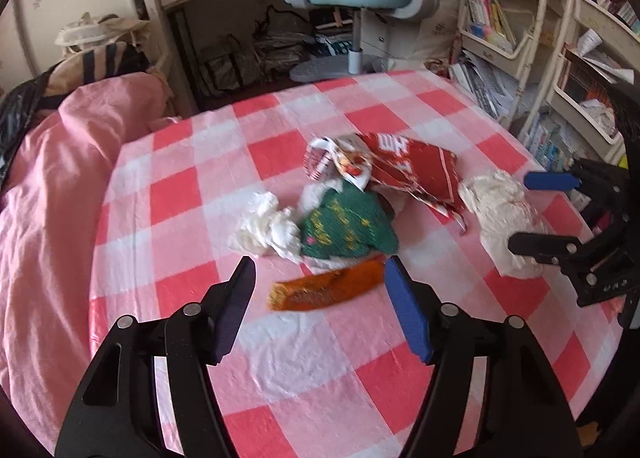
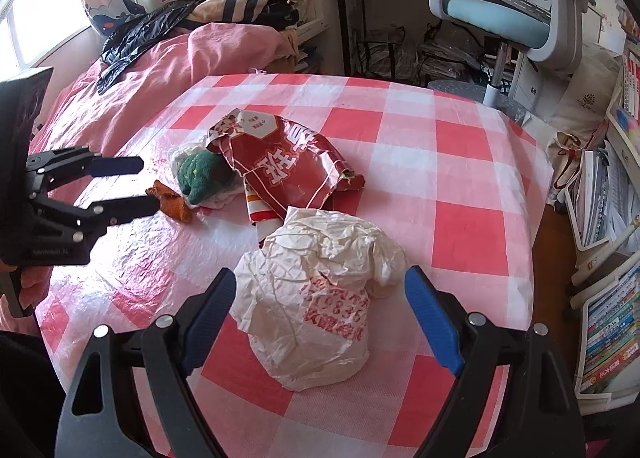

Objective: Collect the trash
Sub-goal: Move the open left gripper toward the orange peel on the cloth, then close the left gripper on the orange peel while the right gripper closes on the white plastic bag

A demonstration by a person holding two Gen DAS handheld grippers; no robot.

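Left wrist view shows the left gripper [image 1: 320, 282] with fingers spread, pads either side of an orange wrapper [image 1: 326, 290] lying flat on the cloth; nothing is pinched yet, and I cannot tell whether the right pad touches the wrapper's end. Just beyond it sit a green packet [image 1: 348, 228], a white tissue wad [image 1: 268, 230] to its left, and farther off a torn red bag [image 1: 404, 170].

From the right wrist view, the right gripper [image 2: 320, 290] also stands wide, its fingers straddling a crumpled white bag [image 2: 316, 298] near the table's near edge, pads apart from it on both sides.

Both hands look to be at the approach step, each lined up on one piece of trash. Next, each needs to come down and close: the wrapper is thin and flat, so the left pads must reach the cloth to catch it; the white bag is bulky and soft and should crush into a grip easily. No bin is in view.

All of it lies on a pink-and-white checked cloth [image 1: 224, 162]. A pink quilt [image 2: 152, 74] is on the left, a blue chair [image 2: 500, 14] and desk on the far side, bookshelves [image 1: 520, 38] on the right.
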